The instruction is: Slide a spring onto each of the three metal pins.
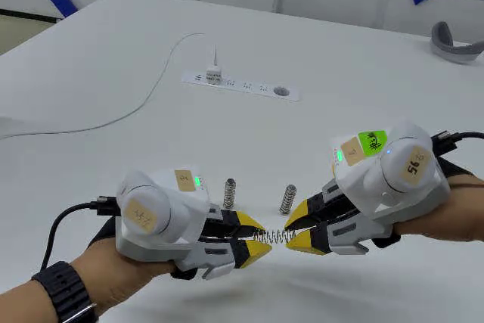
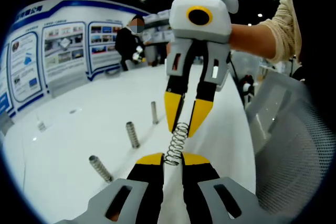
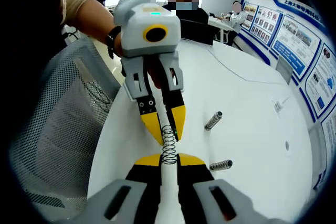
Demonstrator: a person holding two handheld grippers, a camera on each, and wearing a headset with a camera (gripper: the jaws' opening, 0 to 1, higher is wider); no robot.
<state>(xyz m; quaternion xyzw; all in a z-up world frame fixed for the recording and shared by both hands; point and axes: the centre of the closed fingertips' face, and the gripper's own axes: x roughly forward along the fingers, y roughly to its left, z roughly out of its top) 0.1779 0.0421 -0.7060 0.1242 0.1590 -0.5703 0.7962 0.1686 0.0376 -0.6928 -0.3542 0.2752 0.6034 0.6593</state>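
Clamping spring [image 1: 277, 237] — left gripper [image 1: 259, 240], right gripper [image 1: 295, 232] — left gripper view catches bare pin [image 2: 154, 113].

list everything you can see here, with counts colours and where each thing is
loose spring: 1, silver, held between the two grippers, one end in each
sprung pins: 2, grey, upright on the table just beyond the grippers
third pin: 1, silver, looks bare, upright past those two
power strip: 1, white, mid-table
cable: 1, white, curving across the table's left side
curved object: 1, grey, table's far right
table: 1, white
mesh chair: 1, grey, beside the table
people: at least three, background
watch: 1, black, left wrist
left gripper: white, yellow fingers shut on the spring
right gripper: white, yellow fingers shut on the spring
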